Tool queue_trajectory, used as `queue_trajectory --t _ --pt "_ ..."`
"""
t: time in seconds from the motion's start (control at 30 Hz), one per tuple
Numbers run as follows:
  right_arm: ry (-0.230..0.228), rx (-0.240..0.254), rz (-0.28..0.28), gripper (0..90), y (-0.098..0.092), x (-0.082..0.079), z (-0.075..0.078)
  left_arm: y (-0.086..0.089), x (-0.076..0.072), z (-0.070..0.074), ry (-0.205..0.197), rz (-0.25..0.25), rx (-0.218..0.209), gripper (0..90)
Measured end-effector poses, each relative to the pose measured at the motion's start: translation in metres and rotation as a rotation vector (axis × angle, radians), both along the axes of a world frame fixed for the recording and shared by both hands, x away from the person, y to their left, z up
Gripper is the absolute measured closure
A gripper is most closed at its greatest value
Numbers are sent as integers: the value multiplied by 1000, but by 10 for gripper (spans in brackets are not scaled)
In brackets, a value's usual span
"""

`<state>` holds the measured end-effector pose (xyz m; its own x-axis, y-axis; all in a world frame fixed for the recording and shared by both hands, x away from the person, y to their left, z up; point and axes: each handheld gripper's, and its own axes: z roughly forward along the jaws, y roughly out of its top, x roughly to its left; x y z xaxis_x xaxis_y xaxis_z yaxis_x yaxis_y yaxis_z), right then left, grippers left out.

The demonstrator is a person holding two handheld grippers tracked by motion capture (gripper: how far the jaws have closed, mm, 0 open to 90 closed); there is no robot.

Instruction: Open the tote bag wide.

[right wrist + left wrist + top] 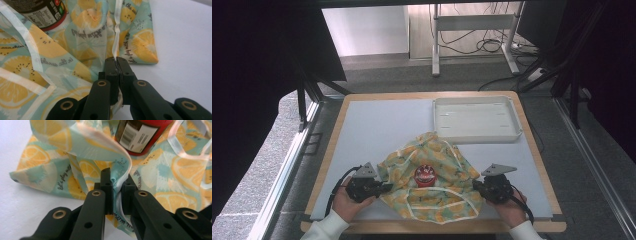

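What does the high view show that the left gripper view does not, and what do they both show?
The high view alone has the white tray at the table's far right, the person's hands, and the right gripper at the cloth's right edge. The left gripper view alone has the barcode label on the can's side and the printed writing on the fabric. Both have the lemon-print cloth, the red-lidded can on it, and the left gripper, its fingers closed on the cloth's edge.

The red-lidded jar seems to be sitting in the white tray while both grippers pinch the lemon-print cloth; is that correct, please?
Not quite: the red-lidded jar sits on the lemon-print cloth, not in the white tray, as the high view shows. Both the left gripper and right gripper do pinch the cloth.
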<state>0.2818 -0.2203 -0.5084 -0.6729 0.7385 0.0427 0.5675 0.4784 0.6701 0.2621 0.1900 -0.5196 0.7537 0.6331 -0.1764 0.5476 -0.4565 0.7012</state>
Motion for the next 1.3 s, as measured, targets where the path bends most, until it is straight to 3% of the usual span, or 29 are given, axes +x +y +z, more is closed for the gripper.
queue_trajectory --t 0.13,0.23,0.37,0.53,0.63,0.7,0.87,0.97,1.03,1.17,1.3 --pt "-4 -10 4 829 3 0 -2 -1 1 0 -9 10 -14 773" --pt "-25 -6 -6 679 2 -1 3 4 -1 6 -33 28 -46 574" --pt "-85 50 -43 497 -8 -5 21 15 -9 22 -79 69 -104 371" --pt "-153 118 -73 436 -19 -10 47 26 -22 45 -152 106 -144 348" --pt "-188 141 -39 455 -11 -14 62 29 -28 59 -185 119 -171 378" --pt "-189 141 -23 480 -7 -15 64 29 -30 68 -204 118 -180 418" --pt "-159 128 62 705 17 -11 65 11 -21 75 -182 35 -144 791" --pt "-142 118 104 825 31 -3 62 -8 -4 70 -146 -11 -88 893" --pt "-134 110 122 871 41 1 60 -20 10 65 -108 -29 -75 900" --pt "-107 67 169 888 61 5 53 -44 32 49 -59 -54 4 900" --pt "-54 12 191 888 75 6 37 -58 52 26 -9 -32 64 900"
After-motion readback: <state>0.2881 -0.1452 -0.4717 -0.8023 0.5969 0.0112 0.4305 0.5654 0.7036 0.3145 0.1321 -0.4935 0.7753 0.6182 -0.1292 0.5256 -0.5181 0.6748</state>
